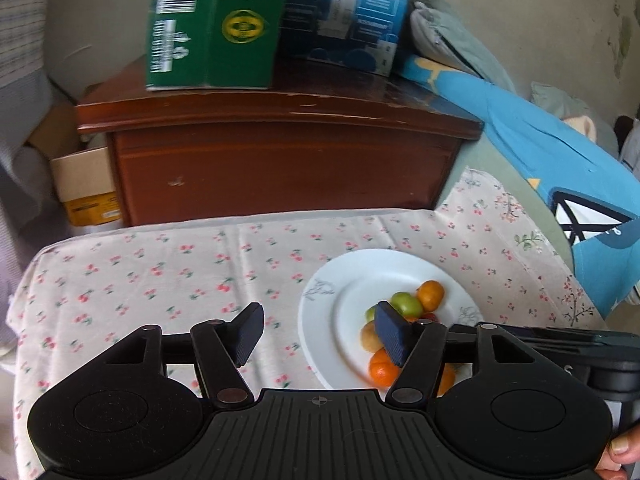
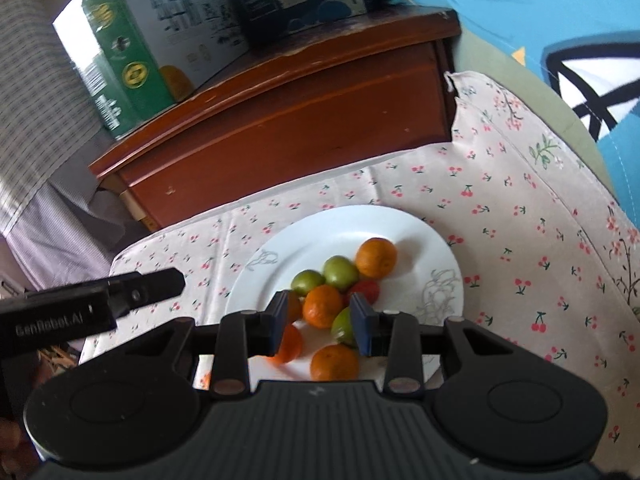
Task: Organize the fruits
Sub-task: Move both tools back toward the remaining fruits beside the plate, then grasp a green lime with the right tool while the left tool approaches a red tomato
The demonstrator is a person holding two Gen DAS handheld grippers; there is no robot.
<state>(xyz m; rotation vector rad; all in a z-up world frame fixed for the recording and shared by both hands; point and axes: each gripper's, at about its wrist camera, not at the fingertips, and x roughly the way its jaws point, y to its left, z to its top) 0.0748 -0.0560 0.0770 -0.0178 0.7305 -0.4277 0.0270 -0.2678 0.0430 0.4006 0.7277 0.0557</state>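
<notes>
A: Fingers first. The left gripper [image 1: 320, 332] stands open with nothing between its pads. The right gripper [image 2: 322, 322] is narrower but also apart; in the right wrist view fruit shows through the gap, lying below it and not pinched, as far as I can tell.

B: And the fruit?

A: All on the white plate [image 2: 404, 224], bunched in its near half: oranges [image 2: 376, 258], green ones [image 2: 340, 272], something red [image 2: 366, 290]. No long axis to speak of; they're round.

B: Which hand is nearer?

A: The right, I'd judge. It hangs straight over the pile, with an orange [image 2: 322, 306] just ahead of its fingertips. From the left wrist the plate lies off to the right, beyond the right-hand finger [image 1: 394, 334], so that gripper sits over bare cloth [image 1: 160, 272].

B: Anything still off the plate?

A: None in view. The cloth is bare around it; behind stands a wooden cabinet [image 1: 280, 160] with boxes [image 1: 212, 28] on top.
</notes>
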